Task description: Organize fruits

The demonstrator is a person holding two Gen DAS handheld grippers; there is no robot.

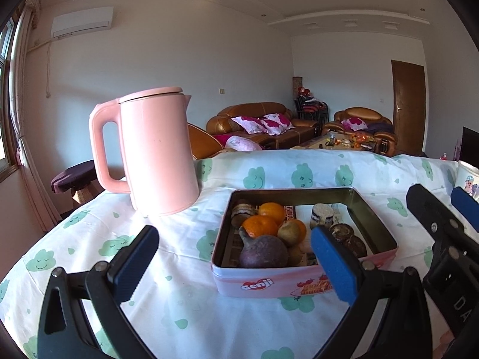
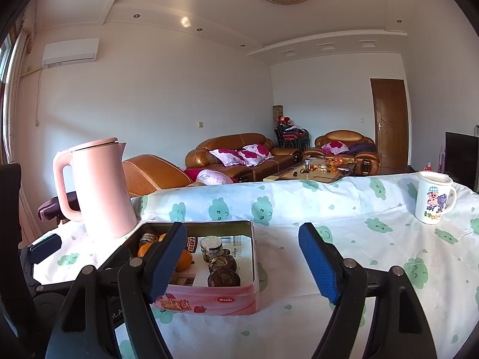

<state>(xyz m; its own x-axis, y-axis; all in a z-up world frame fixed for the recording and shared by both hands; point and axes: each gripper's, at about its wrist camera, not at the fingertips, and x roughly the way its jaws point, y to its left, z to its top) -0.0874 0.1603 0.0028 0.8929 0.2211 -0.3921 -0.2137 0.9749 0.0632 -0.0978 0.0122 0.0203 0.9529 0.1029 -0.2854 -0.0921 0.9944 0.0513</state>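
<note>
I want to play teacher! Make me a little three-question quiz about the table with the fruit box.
1. True or false: the pink kettle stands inside the tin box.
2. Which of these lies in the box? A) a banana B) an orange C) a spoon
3. Fill in: the white mug with the cartoon picture stands on the ______.

Key
1. False. The kettle stands on the tablecloth, beside the box.
2. B. Oranges lie there with a dark purple fruit and some round cakes.
3. Tablecloth, far off to the right of the box. Both the left gripper and the right gripper are open and empty.
</note>
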